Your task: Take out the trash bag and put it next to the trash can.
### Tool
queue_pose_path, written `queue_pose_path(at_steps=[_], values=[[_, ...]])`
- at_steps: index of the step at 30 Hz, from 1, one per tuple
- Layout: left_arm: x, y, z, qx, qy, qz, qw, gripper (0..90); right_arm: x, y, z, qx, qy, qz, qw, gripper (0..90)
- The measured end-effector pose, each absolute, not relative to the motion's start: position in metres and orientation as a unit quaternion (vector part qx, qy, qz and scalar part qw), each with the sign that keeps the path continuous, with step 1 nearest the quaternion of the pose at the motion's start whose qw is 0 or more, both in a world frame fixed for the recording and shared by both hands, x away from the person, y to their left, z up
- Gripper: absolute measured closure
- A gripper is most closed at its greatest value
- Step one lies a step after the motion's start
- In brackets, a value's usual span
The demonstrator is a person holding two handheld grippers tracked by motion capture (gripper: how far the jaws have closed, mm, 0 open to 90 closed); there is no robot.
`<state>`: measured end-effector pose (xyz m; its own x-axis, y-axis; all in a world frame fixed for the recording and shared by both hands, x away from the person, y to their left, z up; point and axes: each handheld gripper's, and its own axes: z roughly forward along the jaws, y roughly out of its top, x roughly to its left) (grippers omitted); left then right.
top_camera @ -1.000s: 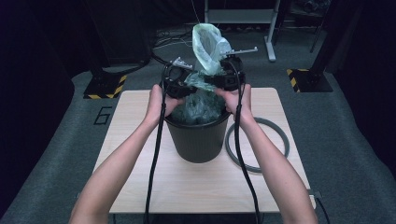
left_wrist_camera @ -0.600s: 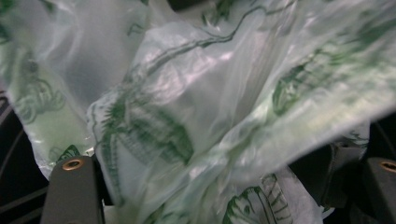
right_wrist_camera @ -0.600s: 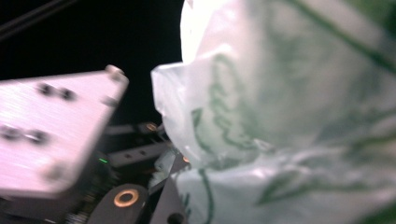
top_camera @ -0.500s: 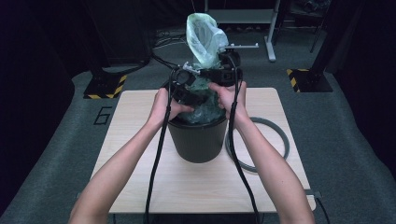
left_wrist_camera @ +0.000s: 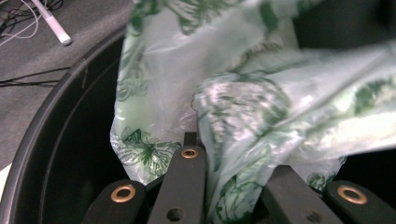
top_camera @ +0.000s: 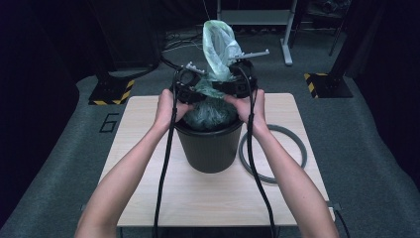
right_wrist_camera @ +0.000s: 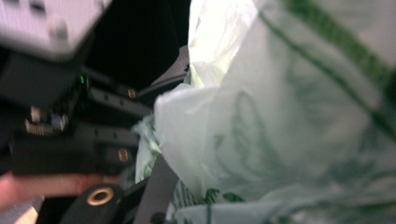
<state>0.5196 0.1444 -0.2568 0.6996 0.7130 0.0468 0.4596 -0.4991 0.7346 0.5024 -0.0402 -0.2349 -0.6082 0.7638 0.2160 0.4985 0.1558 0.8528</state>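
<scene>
**Both jaws pinch green-printed bag over black bin**

Jaws of the left gripper (left_wrist_camera: 233, 172) close on a fold of the thin plastic bag (left_wrist_camera: 243, 93); in the left gripper view the film is bunched between the two black bars and spills out above them, pale and translucent with dark green leaf prints. Below and to the left curves the rim of the black bin (left_wrist_camera: 51, 126), its inside dark.

Jaws of the right gripper (right_wrist_camera: 187, 186) also hold the bag (right_wrist_camera: 289, 121), which presses close against that camera and is blurred; one black bar rises at the bottom with film wrapped against it, while the other is hidden behind the plastic. The left gripper appears farther off at the left of that view.

From the high view, the left gripper (top_camera: 185, 89) and right gripper (top_camera: 237, 82) sit close together just above the far rim of the bin (top_camera: 210, 148). The bag (top_camera: 218, 44) stands up in a tall peak between them, and its lower part fills the bin's mouth. The bin stands near the middle of the wooden desk (top_camera: 148, 198). A grey ring (top_camera: 292, 148) lies flat on the desk just to the right of the bin.
</scene>
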Motion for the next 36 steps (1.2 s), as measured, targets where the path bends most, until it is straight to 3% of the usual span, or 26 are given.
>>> queue_pose_path(at_steps=[9,14,21,29,36], values=[[0.518,0.140,-0.250,0.845,0.340,0.182,0.369,88.7,0.490,-0.048,-0.241,0.399,0.771,0.472,0.153,29.9],[0.517,0.137,-0.249,0.849,0.334,0.181,0.366,88.7,0.488,-0.061,-0.246,0.410,0.757,0.489,0.142,15.1],[0.512,0.127,-0.252,0.863,0.319,0.175,0.350,88.7,0.495,-0.074,-0.247,0.433,0.725,0.522,0.120,1.9],[0.521,0.133,-0.253,0.856,0.335,0.185,0.347,88.7,0.491,-0.076,-0.242,0.430,0.721,0.532,0.115,0.0],[0.523,0.144,-0.247,0.848,0.345,0.185,0.357,88.7,0.475,-0.091,-0.241,0.418,0.725,0.528,0.144,0.0]])
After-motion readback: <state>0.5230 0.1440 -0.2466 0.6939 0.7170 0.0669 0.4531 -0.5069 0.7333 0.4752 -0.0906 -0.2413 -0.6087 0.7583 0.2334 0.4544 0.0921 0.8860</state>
